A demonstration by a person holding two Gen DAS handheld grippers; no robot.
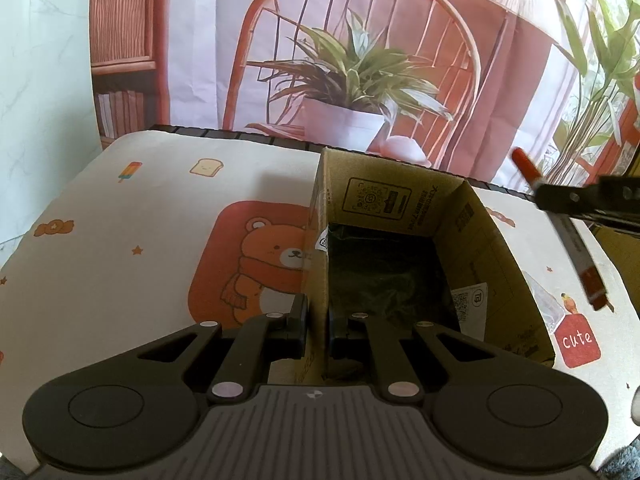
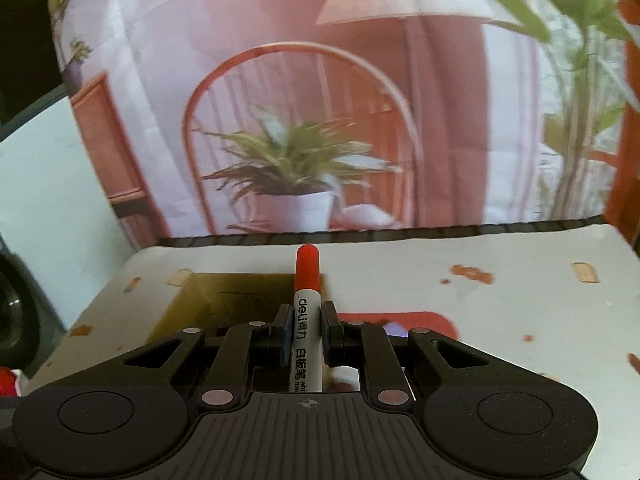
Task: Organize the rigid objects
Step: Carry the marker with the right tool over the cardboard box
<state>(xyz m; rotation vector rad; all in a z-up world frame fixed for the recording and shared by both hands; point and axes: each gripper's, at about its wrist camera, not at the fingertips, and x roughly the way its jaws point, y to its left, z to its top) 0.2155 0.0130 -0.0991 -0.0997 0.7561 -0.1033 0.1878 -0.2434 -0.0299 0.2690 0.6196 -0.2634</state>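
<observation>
marker: we hold a red-capped whiteboard marker (image 2: 307, 320) in the right gripper (image 2: 306, 334), pinched mid-barrel, cap pointing forward, off the table and near the box's right side.
box: open cardboard box (image 1: 404, 216) stands on the printed table cover (image 1: 120, 240), dark liner inside.
left gripper: left gripper (image 1: 317, 326) pinches the box's near-left wall, one finger inside, one outside; we judge it steadies the box.
handling: we judge the marker light, stiff, smooth plastic; it can slip or pivot. Mid-barrel hold is best, not the cap.
box wall: thin card, bends if squeezed hard.
</observation>
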